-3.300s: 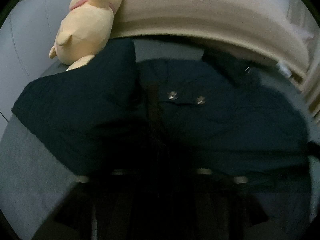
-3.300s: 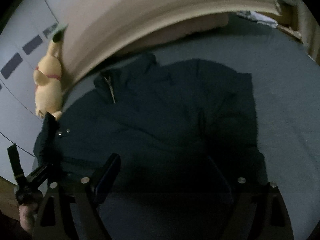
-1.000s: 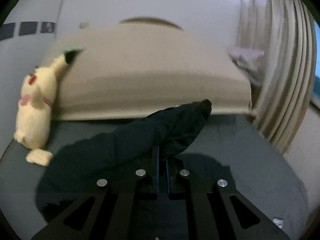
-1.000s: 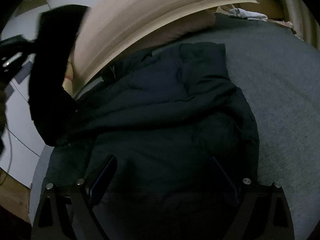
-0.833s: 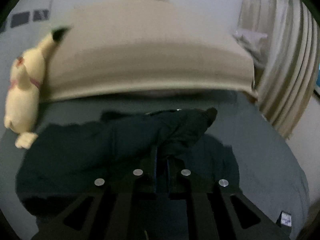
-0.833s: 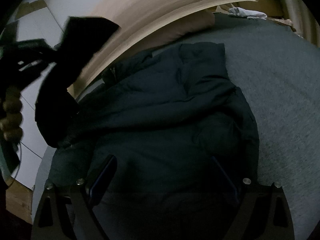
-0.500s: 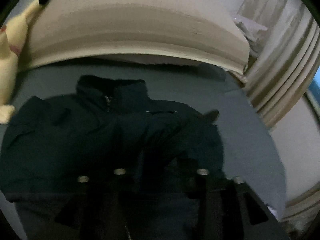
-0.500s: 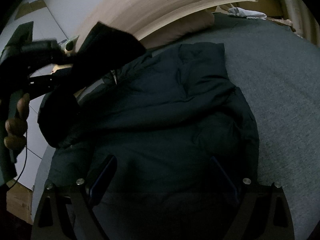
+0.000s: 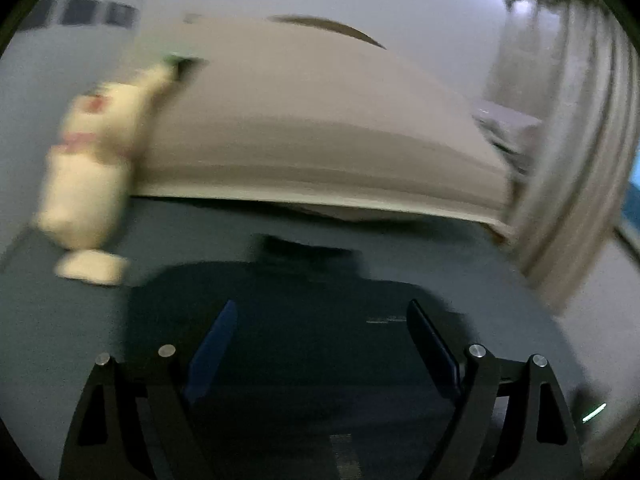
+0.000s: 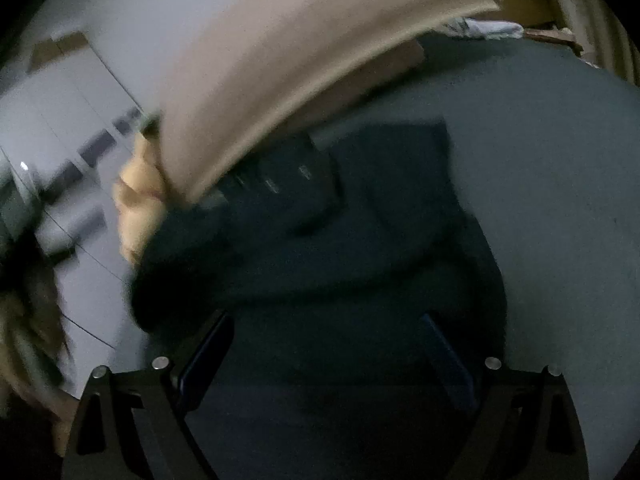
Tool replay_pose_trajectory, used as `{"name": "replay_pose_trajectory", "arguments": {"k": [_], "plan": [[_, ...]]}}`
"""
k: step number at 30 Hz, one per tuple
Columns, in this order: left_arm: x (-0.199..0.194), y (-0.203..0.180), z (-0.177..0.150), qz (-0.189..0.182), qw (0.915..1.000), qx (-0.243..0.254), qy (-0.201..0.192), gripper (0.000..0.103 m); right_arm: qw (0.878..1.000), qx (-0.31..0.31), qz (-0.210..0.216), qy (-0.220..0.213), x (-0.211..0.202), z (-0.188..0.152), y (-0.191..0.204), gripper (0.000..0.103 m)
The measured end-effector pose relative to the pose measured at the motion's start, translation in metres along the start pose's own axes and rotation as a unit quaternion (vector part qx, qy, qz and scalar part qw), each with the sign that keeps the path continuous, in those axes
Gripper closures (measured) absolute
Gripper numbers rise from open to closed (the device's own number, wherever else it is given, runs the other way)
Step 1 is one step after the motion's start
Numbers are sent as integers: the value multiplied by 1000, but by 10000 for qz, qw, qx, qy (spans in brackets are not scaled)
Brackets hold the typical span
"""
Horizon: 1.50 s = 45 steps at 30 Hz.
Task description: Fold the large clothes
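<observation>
A dark navy jacket point(image 9: 304, 320) lies on the grey bed, with its collar toward the headboard and its left sleeve folded across the body. My left gripper point(image 9: 320, 340) is open and empty above the jacket's near part. In the right wrist view the jacket point(image 10: 340, 264) fills the middle, its folded sleeve with metal snaps on top. My right gripper point(image 10: 328, 344) is open and empty just above the jacket's lower part. Both views are motion-blurred.
A beige padded headboard point(image 9: 312, 136) runs along the back of the bed. A yellow plush toy point(image 9: 88, 184) leans at its left end and also shows in the right wrist view point(image 10: 136, 200). Curtains point(image 9: 572, 160) hang at the right. Grey bedsheet point(image 10: 560, 168) lies beside the jacket.
My left gripper carried the sleeve across the jacket, let it go and opened, then pulled back and tilted up. My right gripper stayed open and shifted slightly.
</observation>
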<state>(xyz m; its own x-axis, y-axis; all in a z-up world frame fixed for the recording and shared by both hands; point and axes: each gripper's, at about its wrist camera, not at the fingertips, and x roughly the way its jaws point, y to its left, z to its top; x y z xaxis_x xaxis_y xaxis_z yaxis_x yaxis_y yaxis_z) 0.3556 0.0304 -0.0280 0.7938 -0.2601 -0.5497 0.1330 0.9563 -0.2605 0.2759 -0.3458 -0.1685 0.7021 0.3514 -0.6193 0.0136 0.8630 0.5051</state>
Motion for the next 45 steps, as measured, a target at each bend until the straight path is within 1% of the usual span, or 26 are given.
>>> {"name": "replay_pose_trajectory", "arguments": {"k": [1,3,5,6,9,11,13,15,16,17,18,19,20,21,23,26,28,30,31,35,37,39,41,42,44,45], "plan": [[-6,21,-6,329,9994,-79,-60,16,9998,69,164,-44,-3,9,4,8],[-14,59,-19,824,9961,-296,-89,16,9984,325,470,-46,4,33,12,8],[-18,87,-31,1137,9924,-476,-28,16,9951,705,664,182,27,51,12,8],[-22,108,-42,1276,9896,-661,28,16,9917,1018,677,387,46,60,8,8],[-30,142,-62,1415,9860,-872,121,16,9818,1671,497,756,87,72,-6,11],[-37,156,-71,1463,9847,-941,115,16,9787,1844,397,805,104,75,-7,12],[-42,169,-77,1485,9826,-1105,143,16,9759,1949,375,903,117,75,-7,17],[-43,179,-84,1452,9809,-1279,193,16,9754,1965,119,990,127,74,-6,34],[-46,182,-87,1436,9808,-1308,192,16,9751,1958,-42,1042,133,76,-6,66],[-47,183,-89,1411,9810,-1315,189,16,9755,1896,-194,1101,136,76,-5,90],[-49,184,-90,1408,9815,-1289,177,16,9786,1690,-403,1099,136,80,0,90],[-50,184,-89,1408,9819,-1261,150,16,9832,1438,-517,1000,131,84,9,93],[-47,185,-89,1410,9821,-1243,126,16,9873,1186,-595,877,122,90,20,94],[-48,184,-87,1432,9822,-1212,93,16,9923,785,-698,654,107,97,37,94],[-48,185,-87,1430,9822,-1214,84,16,9966,68,-806,182,74,111,70,94],[-46,179,-81,1428,9829,-1159,11,16,9937,-500,-913,-404,24,124,93,95],[-43,171,-76,1398,9840,-1108,-31,16,9899,-717,-1107,-518,12,117,91,95],[-36,159,-71,1361,9857,-992,-47,16,9869,-807,-1316,-476,15,104,80,95],[-31,151,-69,1362,9865,-906,-48,16,9855,-824,-1438,-369,23,93,72,95],[-7,116,-63,1374,9895,-454,28,16,9840,-408,-1707,322,68,54,26,95],[7,101,-61,1383,9900,-265,98,16,9856,-172,-1611,478,77,40,11,95],[28,85,-64,1477,9887,51,257,16,9878,-31,-1487,470,78,35,2,95],[49,77,-71,1670,9843,312,475,16,9892,121,-1376,492,79,34,-3,94],[64,75,-79,1797,9803,423,698,16,9893,130,-1358,509,78,34,-8,94],[83,78,-92,1889,9755,516,1000,15,9896,122,-1328,530,79,35,-10,94],[88,80,-97,1903,9747,510,1057,14,9900,133,-1300,534,79,34,-11,94]]}}
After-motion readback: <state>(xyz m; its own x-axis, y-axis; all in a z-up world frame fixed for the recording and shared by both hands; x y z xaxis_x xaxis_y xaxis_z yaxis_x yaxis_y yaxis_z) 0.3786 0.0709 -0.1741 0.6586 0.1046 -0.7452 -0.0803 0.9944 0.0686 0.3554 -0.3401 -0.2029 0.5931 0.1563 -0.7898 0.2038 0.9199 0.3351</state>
